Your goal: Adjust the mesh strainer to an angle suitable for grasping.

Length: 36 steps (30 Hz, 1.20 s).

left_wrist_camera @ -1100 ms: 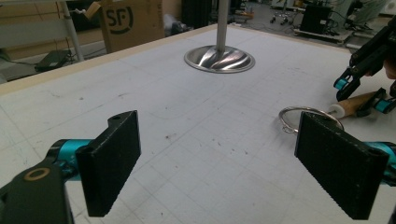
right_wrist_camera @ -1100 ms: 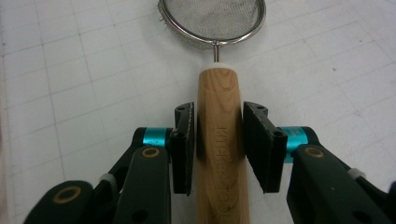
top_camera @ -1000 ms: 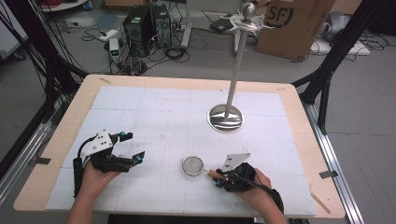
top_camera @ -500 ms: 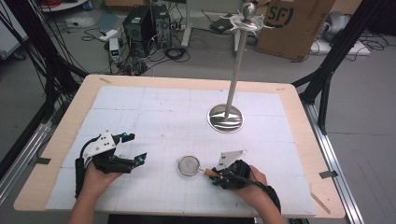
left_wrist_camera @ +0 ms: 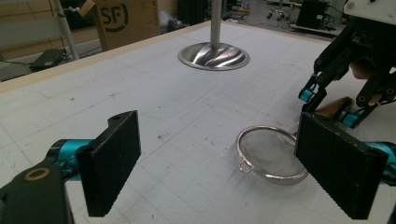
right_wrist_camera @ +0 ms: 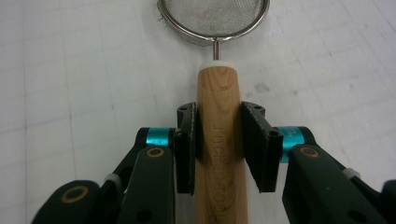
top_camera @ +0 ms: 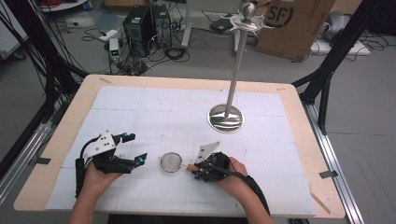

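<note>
One grasp done: right gripper (right_wrist_camera: 218, 140) jaws pinch the wooden handle (right_wrist_camera: 219, 154) of the mesh strainer (top_camera: 171, 161), which lies flat on the white mat (top_camera: 154, 112), at 8 o'clock from the hanging stand (top_camera: 226, 116). Left gripper (left_wrist_camera: 219, 163) jaws spread wide, holding nothing, just left of the strainer. Lift and probable hang on the stand not yet done.

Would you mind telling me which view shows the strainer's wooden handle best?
The right gripper view: the wooden handle runs up the middle, clamped between the right hand-held gripper jaws, lettering visible. The left gripper view catches a brown sliver; the high view shows just its tip.
</note>
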Each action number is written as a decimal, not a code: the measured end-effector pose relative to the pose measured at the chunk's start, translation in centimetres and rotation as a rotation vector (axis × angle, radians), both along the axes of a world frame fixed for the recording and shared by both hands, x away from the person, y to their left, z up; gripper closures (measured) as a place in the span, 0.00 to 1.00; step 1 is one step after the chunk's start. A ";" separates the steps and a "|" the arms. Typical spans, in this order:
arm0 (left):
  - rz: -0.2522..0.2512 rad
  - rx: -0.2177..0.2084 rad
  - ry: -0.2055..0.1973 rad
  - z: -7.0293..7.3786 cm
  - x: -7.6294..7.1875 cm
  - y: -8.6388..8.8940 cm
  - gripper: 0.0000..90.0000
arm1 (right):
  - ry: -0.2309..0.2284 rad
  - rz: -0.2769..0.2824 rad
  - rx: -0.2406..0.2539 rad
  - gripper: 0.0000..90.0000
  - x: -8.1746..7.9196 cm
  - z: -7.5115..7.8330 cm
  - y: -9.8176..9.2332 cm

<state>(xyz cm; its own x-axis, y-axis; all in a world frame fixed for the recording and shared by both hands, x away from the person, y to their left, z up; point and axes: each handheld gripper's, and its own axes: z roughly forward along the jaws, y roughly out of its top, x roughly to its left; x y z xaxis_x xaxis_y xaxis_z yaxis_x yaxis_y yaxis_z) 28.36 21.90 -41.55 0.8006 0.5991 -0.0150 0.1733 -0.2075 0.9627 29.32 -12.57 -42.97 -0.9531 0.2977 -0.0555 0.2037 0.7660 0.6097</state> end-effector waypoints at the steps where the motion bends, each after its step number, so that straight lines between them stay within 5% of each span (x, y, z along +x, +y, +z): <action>1: 0.001 0.000 0.000 0.0 0.0 0.0 0.17 | -0.010 0.007 0.005 0.74 0.2 0.0 0.4; 11: 0.002 0.000 0.002 0.0 0.0 0.0 0.17 | -0.018 0.068 0.024 0.76 1.6 0.4 4.5; 27: 0.001 0.010 0.007 -0.1 0.1 -0.1 0.17 | -0.031 0.087 0.022 0.76 3.3 0.3 8.1; 36: 0.001 0.011 0.008 -0.1 0.1 0.0 0.17 | -0.052 0.045 0.001 0.65 2.7 0.7 7.0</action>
